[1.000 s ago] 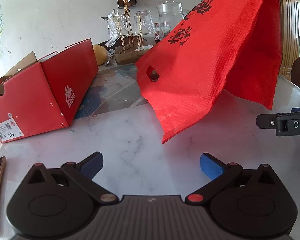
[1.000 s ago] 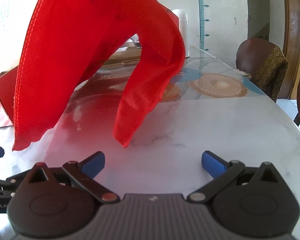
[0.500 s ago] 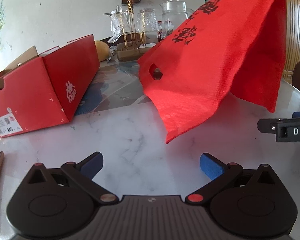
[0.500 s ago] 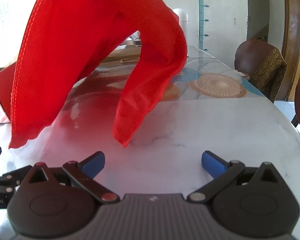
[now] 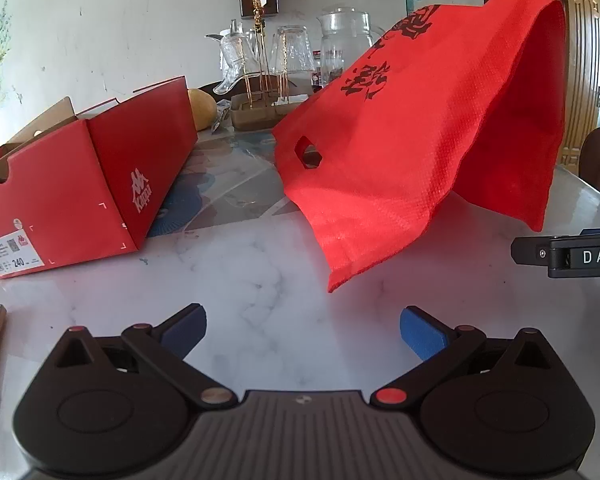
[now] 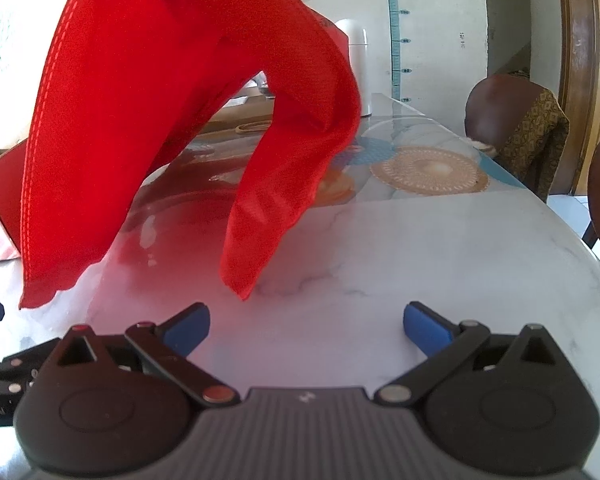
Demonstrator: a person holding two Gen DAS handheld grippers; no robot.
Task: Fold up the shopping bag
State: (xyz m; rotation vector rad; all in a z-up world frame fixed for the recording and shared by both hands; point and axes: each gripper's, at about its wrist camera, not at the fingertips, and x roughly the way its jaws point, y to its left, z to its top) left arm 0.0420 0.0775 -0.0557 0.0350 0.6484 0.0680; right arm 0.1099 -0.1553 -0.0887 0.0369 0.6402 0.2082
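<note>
Both wrist views sit low over the table (image 5: 260, 264), sharing the red bag (image 5: 400, 152)

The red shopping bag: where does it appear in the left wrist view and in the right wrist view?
Left wrist: red shopping bag fills the upper right, arched, handle hole facing left.
Right wrist: it fills the upper left, two ends hanging toward the table.
Shared landmark: white marble table.

Matt woven-textured cloth bag (image 5: 412, 148); glossy marble-look tabletop (image 5: 252, 272).
</note>
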